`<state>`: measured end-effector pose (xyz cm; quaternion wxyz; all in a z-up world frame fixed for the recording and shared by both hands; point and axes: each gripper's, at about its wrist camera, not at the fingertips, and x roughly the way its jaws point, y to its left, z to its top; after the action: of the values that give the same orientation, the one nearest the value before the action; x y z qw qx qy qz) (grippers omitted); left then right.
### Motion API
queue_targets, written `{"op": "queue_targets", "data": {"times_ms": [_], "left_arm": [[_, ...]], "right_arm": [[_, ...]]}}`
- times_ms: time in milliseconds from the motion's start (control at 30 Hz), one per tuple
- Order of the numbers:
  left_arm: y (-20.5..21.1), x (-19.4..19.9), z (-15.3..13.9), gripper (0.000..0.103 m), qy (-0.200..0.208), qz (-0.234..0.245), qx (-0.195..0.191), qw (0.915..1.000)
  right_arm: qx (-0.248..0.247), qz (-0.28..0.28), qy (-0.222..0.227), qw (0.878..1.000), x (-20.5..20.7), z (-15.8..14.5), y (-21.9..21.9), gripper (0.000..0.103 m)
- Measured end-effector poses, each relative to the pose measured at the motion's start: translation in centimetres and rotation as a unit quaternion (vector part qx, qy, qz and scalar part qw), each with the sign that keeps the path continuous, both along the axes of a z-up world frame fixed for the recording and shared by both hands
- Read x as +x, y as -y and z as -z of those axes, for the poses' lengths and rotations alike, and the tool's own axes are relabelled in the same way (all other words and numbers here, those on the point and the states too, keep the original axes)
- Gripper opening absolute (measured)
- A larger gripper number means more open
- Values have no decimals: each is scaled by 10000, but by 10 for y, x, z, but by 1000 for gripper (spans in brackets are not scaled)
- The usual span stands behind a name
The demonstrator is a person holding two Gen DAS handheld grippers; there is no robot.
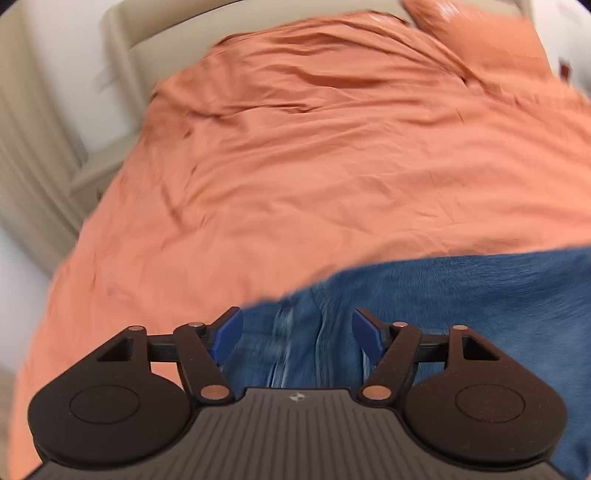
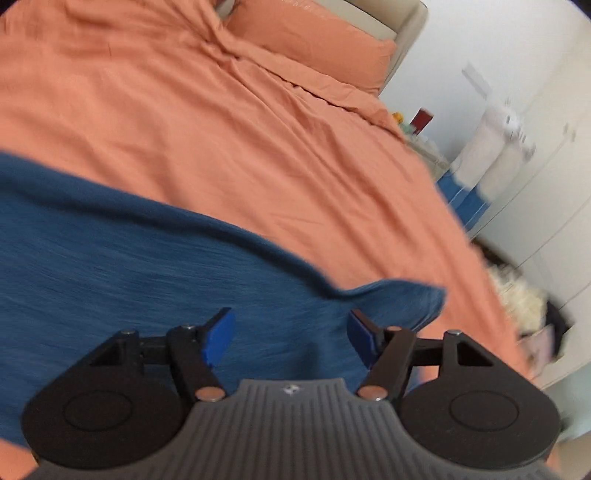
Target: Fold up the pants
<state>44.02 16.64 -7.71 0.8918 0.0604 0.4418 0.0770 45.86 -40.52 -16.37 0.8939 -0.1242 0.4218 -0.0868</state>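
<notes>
Blue denim pants point(image 1: 461, 295) lie on an orange bed cover point(image 1: 314, 166), blurred by motion. My left gripper point(image 1: 297, 332) hovers open over a seamed, paler edge of the pants, its blue pads apart and not pressing the cloth. In the right wrist view the pants point(image 2: 129, 251) spread across the lower left, with one corner point(image 2: 413, 299) reaching out to the right over the orange cover point(image 2: 258, 129). My right gripper point(image 2: 291, 334) is open above the denim, with nothing pinched between its blue pads.
An orange pillow point(image 2: 314, 40) lies at the head of the bed by a beige headboard point(image 2: 406, 22). A bedside stand with small items point(image 2: 421, 122), white cupboards point(image 2: 535, 184) and floor clutter point(image 2: 528, 306) are to the right. A beige frame point(image 1: 122, 55) and a pillow point(image 1: 480, 37) show in the left wrist view.
</notes>
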Motion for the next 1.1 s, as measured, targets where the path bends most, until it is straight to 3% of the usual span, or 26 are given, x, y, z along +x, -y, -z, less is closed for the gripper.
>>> {"op": "queue_targets", "data": {"times_ms": [133, 267, 333, 433, 567, 633, 700, 733, 767, 833, 900, 1067, 1100], "left_arm": [[-50, -49, 0, 75, 37, -710, -800, 9943], [-98, -89, 21, 75, 163, -1438, -1804, 9729], [-120, -104, 39, 75, 298, -1836, -2478, 9508], [-144, -117, 72, 75, 455, -2365, -3431, 9079], [-149, -120, 104, 80, 694, -2635, -3942, 8777], [-152, -116, 108, 80, 837, -2574, -4144, 8689], [-155, -108, 106, 60, 870, -2437, -4175, 8710], [-155, -104, 104, 56, 856, -2422, -4119, 8743], [-156, -101, 102, 39, 846, -2402, -4064, 8775], [-156, -95, 96, 24, 827, -2388, -3839, 8881], [-154, -93, 89, 19, 877, -2342, -3577, 8997], [-144, -91, 84, 18, 841, -2190, -3056, 9228], [-143, -90, 88, 18, 793, -2203, -3009, 9245]], "right_arm": [[1292, -408, 81, 9907, -51, -16, -68, 60], [2141, -772, 26, 9737, -95, -16, -139, 58], [2318, -889, -22, 9687, -113, -9, -174, 56], [2628, -994, -194, 9595, -127, 3, -214, 53], [2654, -1120, -268, 9572, -140, 14, -255, 52], [2625, -1248, -289, 9564, -141, 18, -264, 52], [2599, -1386, -300, 9552, -144, 21, -281, 52], [2580, -1475, -303, 9543, -142, 22, -288, 52], [2566, -1557, -304, 9534, -140, 23, -294, 52], [2532, -1704, -345, 9517, -135, 25, -311, 48], [2450, -1863, -359, 9508, -128, 24, -325, 47], [2141, -1852, -398, 9583, -104, 36, -350, 42], [2176, -1817, -438, 9580, -100, 40, -351, 36]]}}
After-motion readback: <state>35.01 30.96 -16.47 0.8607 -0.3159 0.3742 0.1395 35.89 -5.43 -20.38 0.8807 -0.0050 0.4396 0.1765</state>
